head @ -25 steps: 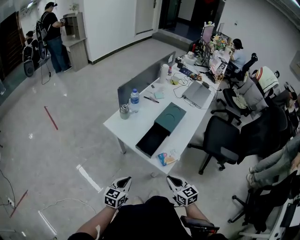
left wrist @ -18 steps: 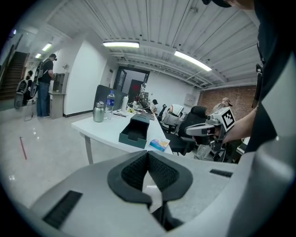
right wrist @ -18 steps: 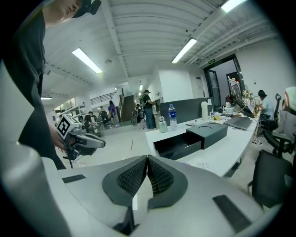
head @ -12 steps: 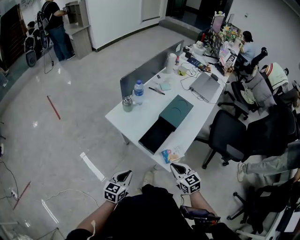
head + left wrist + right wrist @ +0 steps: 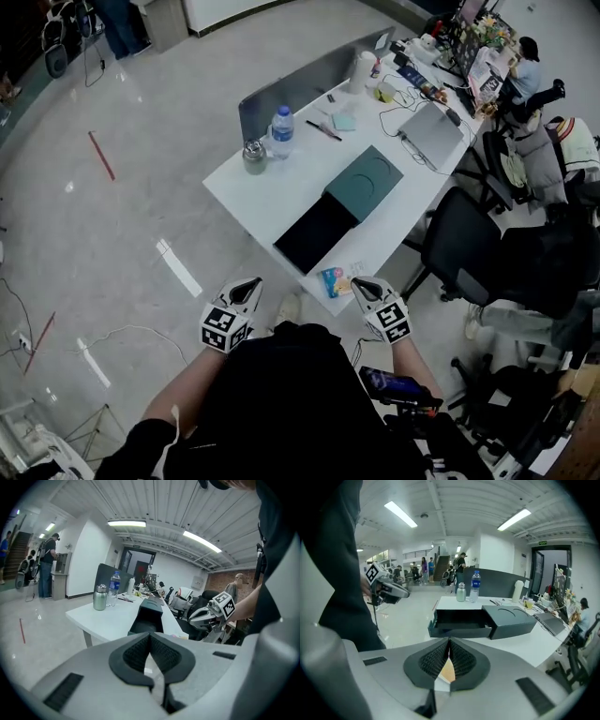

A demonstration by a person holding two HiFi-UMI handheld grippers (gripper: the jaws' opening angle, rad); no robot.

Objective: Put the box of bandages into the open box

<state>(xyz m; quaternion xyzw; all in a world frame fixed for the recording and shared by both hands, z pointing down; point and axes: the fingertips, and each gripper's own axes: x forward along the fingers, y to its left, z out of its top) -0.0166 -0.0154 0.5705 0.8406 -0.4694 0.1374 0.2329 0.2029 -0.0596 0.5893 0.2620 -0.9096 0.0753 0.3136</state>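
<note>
Table [image 5: 253, 187] has come closer; chair [image 5: 459, 239] stands near bandage box [image 5: 333, 281] and open box [image 5: 314, 234].

The white table [image 5: 251, 192] carries a small box of bandages [image 5: 334, 281] at its near edge. Just beyond it lies the open box [image 5: 314, 234], dark inside, touching a teal sleeve [image 5: 364, 178] on its far side. At the left a steel flask [image 5: 253, 157] and a water bottle [image 5: 282, 131] stand side by side. Farther off lie a pen [image 5: 319, 129] and a grey laptop [image 5: 429, 134].

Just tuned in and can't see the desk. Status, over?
Left gripper and right gripper shut, empty. Box of bandages on table edge, outside open box. Nothing blocking.
</note>
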